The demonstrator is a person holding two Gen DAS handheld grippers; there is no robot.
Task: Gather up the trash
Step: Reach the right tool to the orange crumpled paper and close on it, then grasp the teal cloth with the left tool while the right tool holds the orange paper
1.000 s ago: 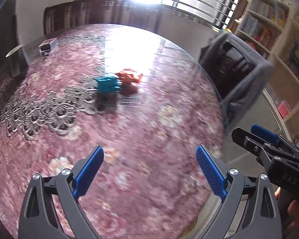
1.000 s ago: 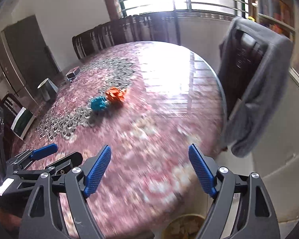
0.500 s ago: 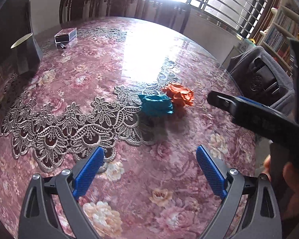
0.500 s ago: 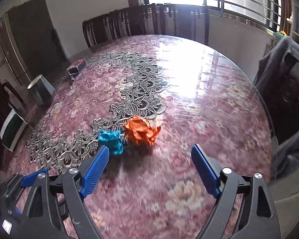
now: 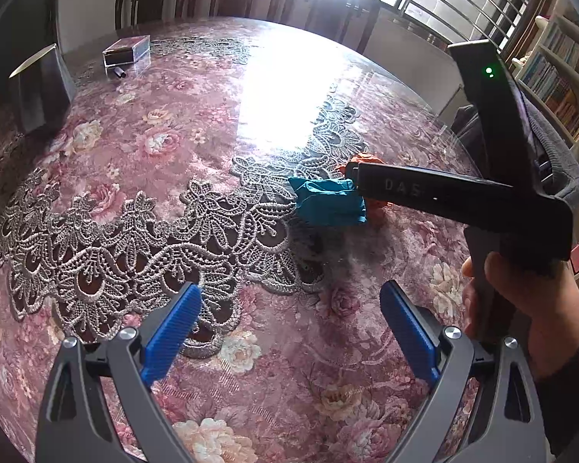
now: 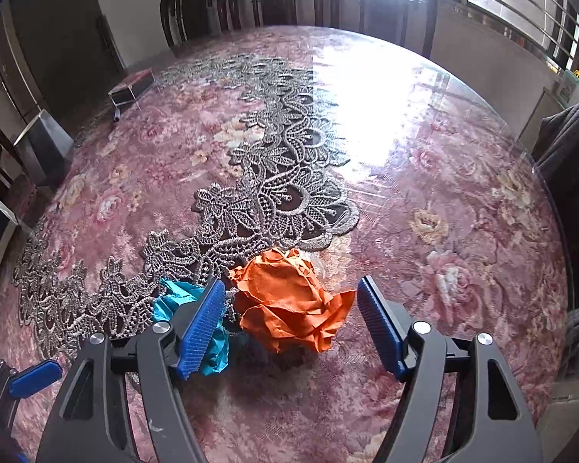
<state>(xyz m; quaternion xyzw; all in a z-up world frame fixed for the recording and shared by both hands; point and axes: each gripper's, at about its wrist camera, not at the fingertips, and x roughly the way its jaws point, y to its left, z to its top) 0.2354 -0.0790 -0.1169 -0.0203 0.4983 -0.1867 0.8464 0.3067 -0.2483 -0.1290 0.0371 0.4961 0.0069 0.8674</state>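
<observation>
While the right gripper (image 6: 291, 326) closes, its fingers straddle the orange wad (image 6: 289, 305) without pressing it; the wad lies on the bench (image 6: 463, 200) at the lace runner's (image 6: 274, 177) edge. Just left, outside the fingers, sits the teal wad (image 5: 330, 202), touching the orange one. Held low over the cloth nearer me, the left gripper (image 5: 289, 328) has its fingers wide with nothing between them. Far back, a small clear box (image 5: 126, 50) rests with dark contents I cannot make out.

table (image 6: 463, 200): round, floral cloth | lace runner (image 6: 281, 177) | 2 paper wads, orange (image 6: 289, 301), teal (image 5: 328, 200) | box (image 5: 126, 51), possibly clear
</observation>
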